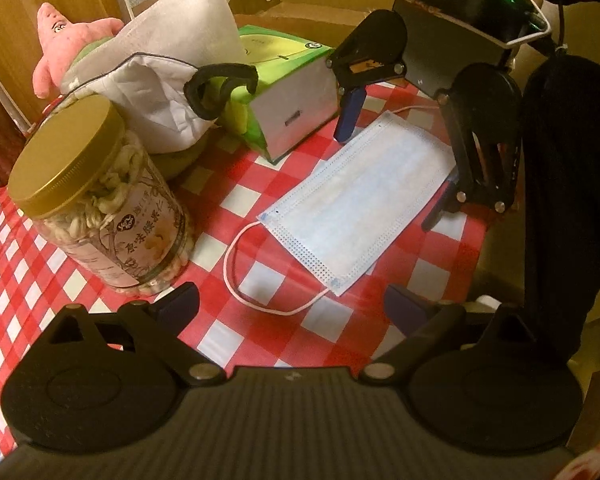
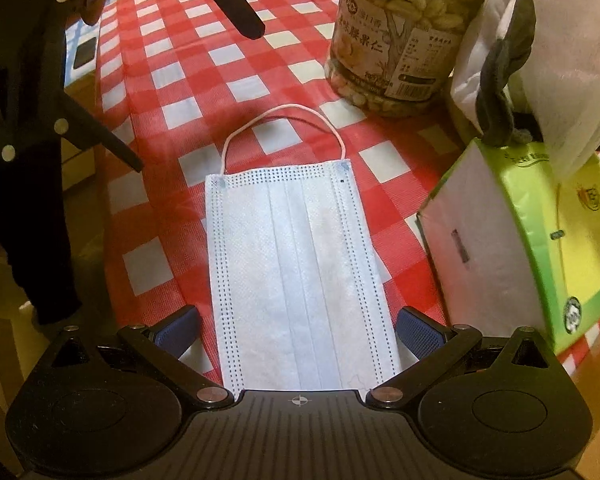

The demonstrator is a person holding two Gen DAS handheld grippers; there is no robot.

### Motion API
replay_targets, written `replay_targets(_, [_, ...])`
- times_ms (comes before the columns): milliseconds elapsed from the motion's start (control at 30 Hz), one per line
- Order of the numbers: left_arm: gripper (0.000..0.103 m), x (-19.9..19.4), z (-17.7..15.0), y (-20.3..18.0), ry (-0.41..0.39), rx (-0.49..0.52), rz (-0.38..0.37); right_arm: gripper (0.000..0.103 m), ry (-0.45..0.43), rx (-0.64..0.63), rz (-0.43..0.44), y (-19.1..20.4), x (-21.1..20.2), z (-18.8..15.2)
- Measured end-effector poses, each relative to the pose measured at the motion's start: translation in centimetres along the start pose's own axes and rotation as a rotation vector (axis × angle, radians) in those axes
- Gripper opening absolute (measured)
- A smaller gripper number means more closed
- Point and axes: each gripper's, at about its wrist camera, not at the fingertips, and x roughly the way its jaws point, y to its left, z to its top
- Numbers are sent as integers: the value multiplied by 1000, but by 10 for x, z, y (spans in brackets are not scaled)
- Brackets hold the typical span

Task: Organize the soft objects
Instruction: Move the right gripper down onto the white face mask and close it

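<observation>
Right gripper [image 2: 296,330], jaws spread wide, straddles the near end of the blue face mask [image 2: 296,264] lying flat on the checked tablecloth [image 2: 156,64]; left gripper [image 1: 292,300] hovers opposite, equally released. Beyond stand a tissue box [image 2: 500,248] and a nut jar [image 2: 396,36].

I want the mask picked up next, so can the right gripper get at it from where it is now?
Probably yes. The right gripper is open, its fingers either side of the mask's near end, and the mask lies flat on the tablecloth with nothing on it. The tissue box sits close on the right, apparently clear.
</observation>
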Motion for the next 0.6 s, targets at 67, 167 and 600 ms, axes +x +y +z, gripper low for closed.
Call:
replay_targets(67, [98,1,0,0,0,-4,-6,103,6,12,15,-3,2,0])
replay_targets(167, [98,3,0,-1,-4,-8,-15,103,13,32,30,-6,2,0])
replay_targets(600, [98,4,-4,-1,-3,-36,-18,91,24,46,29,-1,-2,1])
